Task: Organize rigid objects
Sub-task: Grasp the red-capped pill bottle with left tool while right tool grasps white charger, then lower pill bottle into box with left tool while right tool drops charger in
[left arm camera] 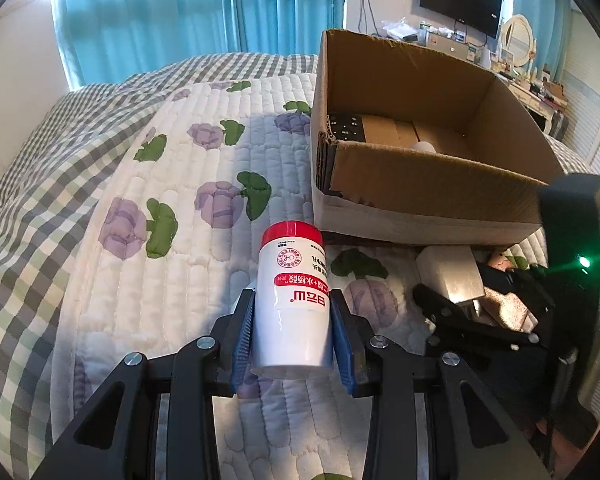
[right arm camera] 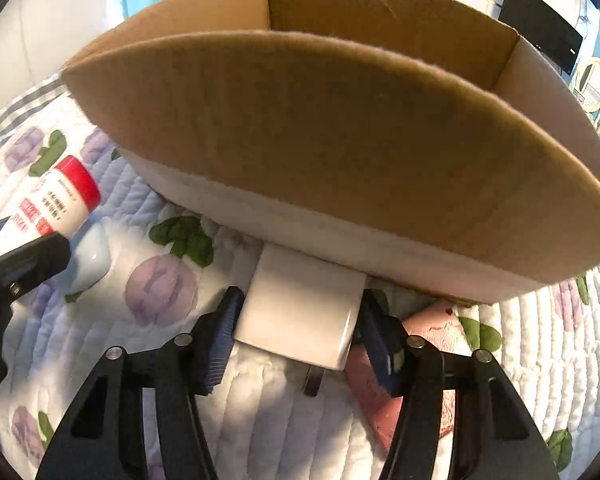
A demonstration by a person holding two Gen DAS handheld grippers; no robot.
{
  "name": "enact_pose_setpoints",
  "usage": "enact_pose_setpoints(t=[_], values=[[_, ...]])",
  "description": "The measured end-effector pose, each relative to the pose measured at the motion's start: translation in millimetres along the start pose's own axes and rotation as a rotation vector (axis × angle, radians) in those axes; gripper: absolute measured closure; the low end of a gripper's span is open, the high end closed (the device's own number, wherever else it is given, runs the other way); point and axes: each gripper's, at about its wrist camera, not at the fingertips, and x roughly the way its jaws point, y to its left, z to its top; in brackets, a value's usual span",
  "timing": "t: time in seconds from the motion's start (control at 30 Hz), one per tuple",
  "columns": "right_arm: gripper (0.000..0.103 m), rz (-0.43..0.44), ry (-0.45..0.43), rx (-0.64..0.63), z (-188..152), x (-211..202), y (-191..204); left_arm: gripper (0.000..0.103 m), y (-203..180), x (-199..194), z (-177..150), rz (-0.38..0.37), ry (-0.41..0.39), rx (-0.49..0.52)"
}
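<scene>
My left gripper (left arm camera: 292, 296) is shut on a white bottle (left arm camera: 290, 276) with a red cap, held tilted over the flowered quilt (left arm camera: 204, 152). The bottle (right arm camera: 56, 204) also shows at the left edge of the right wrist view. My right gripper (right arm camera: 302, 300) has its blue pads against both sides of a white plug adapter (right arm camera: 300, 312), which lies on the quilt right against the front wall of the open cardboard box (right arm camera: 340, 140). In the left wrist view the adapter (left arm camera: 448, 272) sits low beside the box (left arm camera: 420, 188).
A black remote (left arm camera: 346, 126) and a white item lie inside the box. A pink flat object (right arm camera: 432, 320) lies under the right finger. A pale rounded object (right arm camera: 92, 260) rests on the quilt near the bottle. Curtains, a desk and a wall screen stand behind.
</scene>
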Motion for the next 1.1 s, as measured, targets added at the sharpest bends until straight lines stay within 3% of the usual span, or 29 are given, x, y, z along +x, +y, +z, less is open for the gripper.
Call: enact_pose_setpoints(t=[0.37,0.63,0.87,1.1], values=[[0.051,0.019,-0.047,-0.036,-20,-63,2,0.066,-14,-32,-13,-0.009,-0.005,0.024],[0.051,0.008,-0.138,-0.020,-20,-130,-15,0.066,-32,-74,-9,-0.036,-0.043,0.048],[0.051,-0.032,-0.241,-0.018,5,-194,-35,0.066,-47,-111,24,-0.107,-0.098,0.048],[0.051,-0.059,-0.355,-0.017,53,-233,-56,0.066,-60,-126,77,-0.110,-0.181,0.076]])
